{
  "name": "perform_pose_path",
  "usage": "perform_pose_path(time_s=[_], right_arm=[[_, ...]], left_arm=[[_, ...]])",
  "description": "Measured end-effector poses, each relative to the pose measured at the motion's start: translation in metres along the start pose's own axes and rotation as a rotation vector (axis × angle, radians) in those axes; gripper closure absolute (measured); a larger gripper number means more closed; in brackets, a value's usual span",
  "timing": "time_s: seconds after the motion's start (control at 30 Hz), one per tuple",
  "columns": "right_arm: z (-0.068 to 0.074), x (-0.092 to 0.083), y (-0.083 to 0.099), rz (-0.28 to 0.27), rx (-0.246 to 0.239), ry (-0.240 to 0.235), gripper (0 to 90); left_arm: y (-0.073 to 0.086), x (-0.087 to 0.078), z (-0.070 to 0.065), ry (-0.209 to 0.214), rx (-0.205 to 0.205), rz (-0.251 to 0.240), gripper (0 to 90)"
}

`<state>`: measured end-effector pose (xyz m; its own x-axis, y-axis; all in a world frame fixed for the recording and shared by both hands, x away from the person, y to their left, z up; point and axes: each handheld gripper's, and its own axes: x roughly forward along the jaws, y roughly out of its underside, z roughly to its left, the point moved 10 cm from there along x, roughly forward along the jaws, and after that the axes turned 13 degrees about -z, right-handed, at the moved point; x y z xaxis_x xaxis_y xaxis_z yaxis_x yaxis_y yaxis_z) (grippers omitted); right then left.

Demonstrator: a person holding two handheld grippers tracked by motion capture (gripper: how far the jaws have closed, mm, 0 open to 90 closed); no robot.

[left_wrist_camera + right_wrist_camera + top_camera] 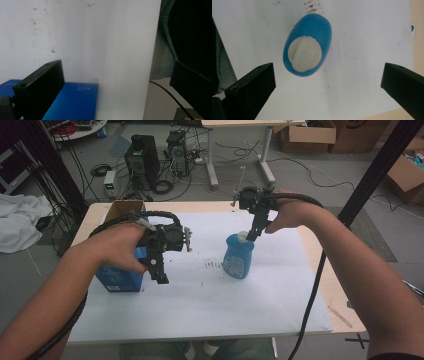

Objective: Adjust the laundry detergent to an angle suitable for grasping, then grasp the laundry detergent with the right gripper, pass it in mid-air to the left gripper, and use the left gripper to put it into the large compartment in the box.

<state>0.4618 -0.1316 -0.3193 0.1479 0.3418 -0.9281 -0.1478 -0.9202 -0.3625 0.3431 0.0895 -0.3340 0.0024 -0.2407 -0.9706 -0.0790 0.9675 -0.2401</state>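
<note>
The light is soft and even in all three pictures, rather dim in the high view, where the floor behind the bench (pixel 300 320) looks grey and dark. The white bench top is the brightest area, without strong glare. Shadows are weak: a pale one lies beside the blue bottle (pixel 238 256). In the left gripper view the blue box (pixel 72 102) is blurred and a soft vertical shade crosses the white surface. In the right gripper view the bottle's edge is slightly smeared.
</note>
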Motion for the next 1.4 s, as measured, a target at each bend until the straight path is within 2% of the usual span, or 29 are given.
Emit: perform_pose_path(time_s=[0.3, 0.43, 0.57, 0.77, 0.93, 1.1, 1.4], right_arm=[[-0.016, -0.015, 0.004, 0.013, -0.02, 0.01, 0.0], [-0.016, -0.018, 0.003, 0.002, -0.046, 0.003, 0.0], [-0.018, -0.023, 0.003, -0.006, -0.05, 0.005, 0.0], [-0.015, -0.019, 0.002, 0.002, -0.06, -0.007, 0.0], [-0.018, -0.016, 0.001, 0.001, -0.057, -0.012, 0.0], [-0.023, -0.014, 0.001, 0.003, -0.054, -0.015, 0.0], [-0.026, -0.014, 0.005, 0.007, -0.045, -0.008, 0.0]], left_arm=[[0.0, -0.004, 0.001, -0.004, 0.0, 0.009, 0.1], [0.0, -0.004, -0.001, -0.003, -0.005, 0.013, 0.1], [-0.003, -0.003, -0.005, 0.007, -0.001, 0.013, 0.1], [-0.003, -0.002, -0.002, 0.009, 0.001, 0.015, 0.1], [-0.004, -0.002, 0.002, 0.013, 0.013, 0.01, 0.1], [-0.003, -0.004, 0.008, 0.006, 0.004, 0.002, 0.1], [-0.007, 0.0, 0.004, 0.013, 0.009, -0.004, 0.1]])
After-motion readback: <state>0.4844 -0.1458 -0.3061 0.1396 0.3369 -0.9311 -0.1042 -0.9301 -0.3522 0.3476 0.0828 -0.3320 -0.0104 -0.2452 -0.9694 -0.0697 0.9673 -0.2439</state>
